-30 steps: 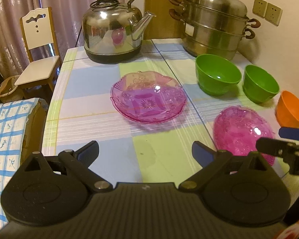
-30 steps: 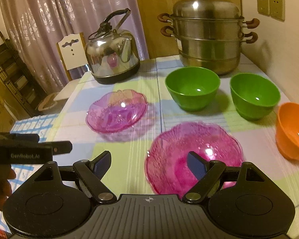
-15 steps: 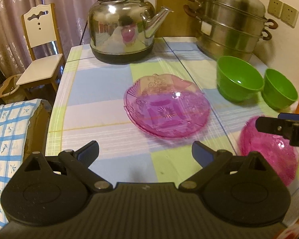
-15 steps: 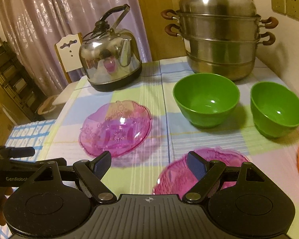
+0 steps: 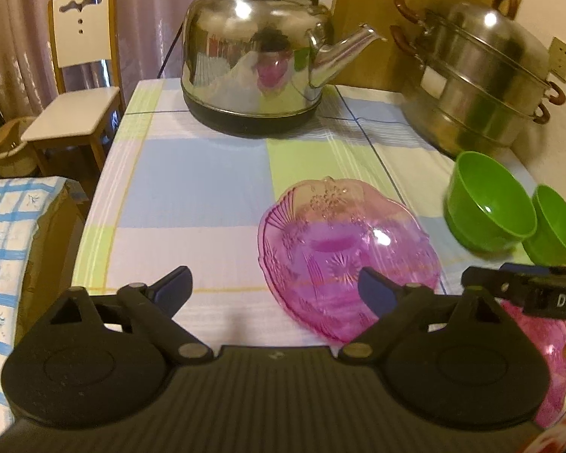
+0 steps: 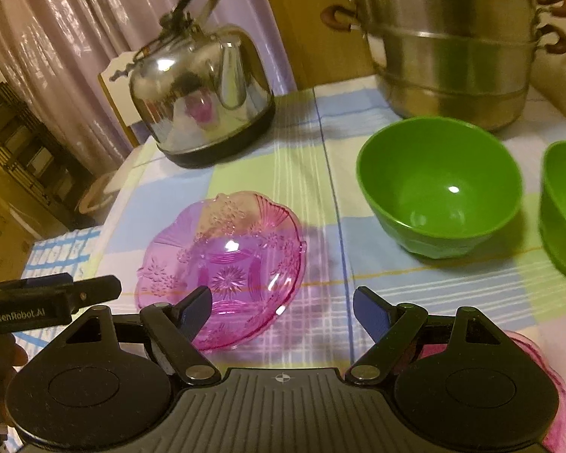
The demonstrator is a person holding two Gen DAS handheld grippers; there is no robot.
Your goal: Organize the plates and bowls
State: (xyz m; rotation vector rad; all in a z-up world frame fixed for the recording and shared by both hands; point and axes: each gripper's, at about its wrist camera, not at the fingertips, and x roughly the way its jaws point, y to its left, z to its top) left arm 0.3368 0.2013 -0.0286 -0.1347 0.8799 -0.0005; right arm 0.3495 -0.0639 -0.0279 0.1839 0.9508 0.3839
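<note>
Both grippers, left gripper [image 5: 273,288] and right gripper [image 6: 283,307], have fingers spread wide, holding nothing. A pink glass plate [image 5: 343,260] lies mid-frame on the bench [image 5: 192,173]; another, probably matching, sits lower right. Best to pinch the rim squarely before lifting.

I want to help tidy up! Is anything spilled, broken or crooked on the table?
Nothing stands out. The clear pink glass plate lies flat and whole, the two green plastic bowls stand upright, and the checked tablecloth shows no spill.
</note>
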